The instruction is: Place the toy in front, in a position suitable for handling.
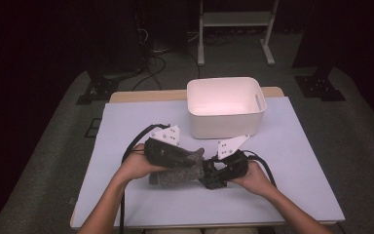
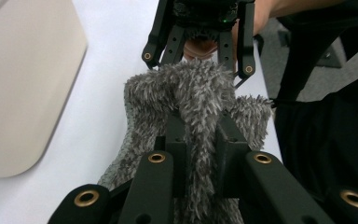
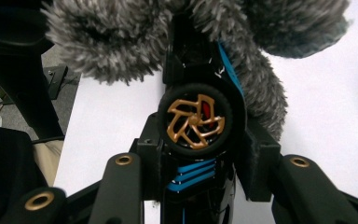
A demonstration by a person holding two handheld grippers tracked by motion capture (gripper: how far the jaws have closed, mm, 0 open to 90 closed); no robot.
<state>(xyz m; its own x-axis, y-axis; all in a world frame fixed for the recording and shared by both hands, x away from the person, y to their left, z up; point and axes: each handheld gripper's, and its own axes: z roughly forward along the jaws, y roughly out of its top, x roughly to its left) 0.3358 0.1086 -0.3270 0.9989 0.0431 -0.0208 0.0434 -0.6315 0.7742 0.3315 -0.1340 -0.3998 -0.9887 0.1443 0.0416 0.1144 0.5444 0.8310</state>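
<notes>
A: Which step is in hand?

B: Judging by the grips, an unwrapping. The left gripper (image 1: 195, 163) pinches a fold of the grey fuzzy cloth (image 2: 191, 102), which lies bunched on the white table sheet (image 1: 282, 165) between the two hands. The right gripper (image 1: 213, 171) has its jaws pressed on a black toy car with blue stripes and a gold-spoked wheel (image 3: 196, 119), partly covered by the cloth.

A: What does the next move call for?

B: Probably drawing the two apart, so that the car slides free of the pile.

A: And the container?

B: The white rectangular plastic bin (image 1: 226, 127) stands behind the grippers, apart from them; its visible interior appears empty.
</notes>
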